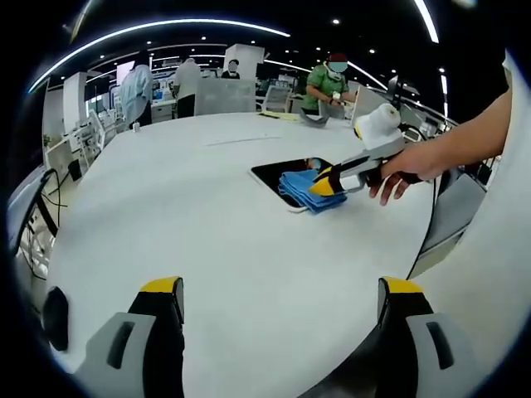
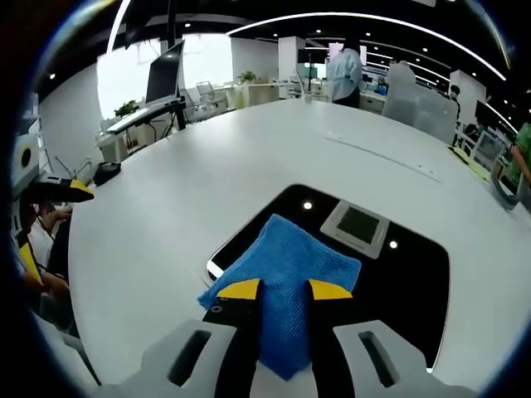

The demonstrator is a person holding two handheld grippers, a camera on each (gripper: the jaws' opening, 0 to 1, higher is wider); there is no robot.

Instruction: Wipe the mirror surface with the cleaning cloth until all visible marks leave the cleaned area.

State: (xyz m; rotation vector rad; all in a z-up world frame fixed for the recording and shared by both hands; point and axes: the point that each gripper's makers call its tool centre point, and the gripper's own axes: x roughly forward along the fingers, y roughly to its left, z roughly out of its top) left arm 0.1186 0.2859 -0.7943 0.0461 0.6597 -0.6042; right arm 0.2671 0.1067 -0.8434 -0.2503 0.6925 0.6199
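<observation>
My right tool [image 2: 278,288] was pinching the blue cleaning cloth [image 2: 286,282], its yellow tips pressed in on a ridge of fabric near the cloth's middle, and the cloth lay spread on the near part of the mirror [image 2: 415,274]. The mirror sat flat on the white table [image 2: 166,191], its dark face throwing back the ceiling lights and a pale square panel. From the left gripper view I could see the same right tool [image 1: 328,184] held in my hand [image 1: 411,166], down on the cloth [image 1: 299,186] over the mirror [image 1: 270,172], while my left tool [image 1: 282,290] hovered spread and empty above bare table [image 1: 166,182], well apart from the work. I judged the cloth soft, light and limp, so it would bunch and drag rather than push flat; a hold near its centre seemed best, with the loose edges trailing. The mirror looked hard, slick and breakable, and might slide on the table under a sideways stroke. I could not make out any marks on the glass.
</observation>
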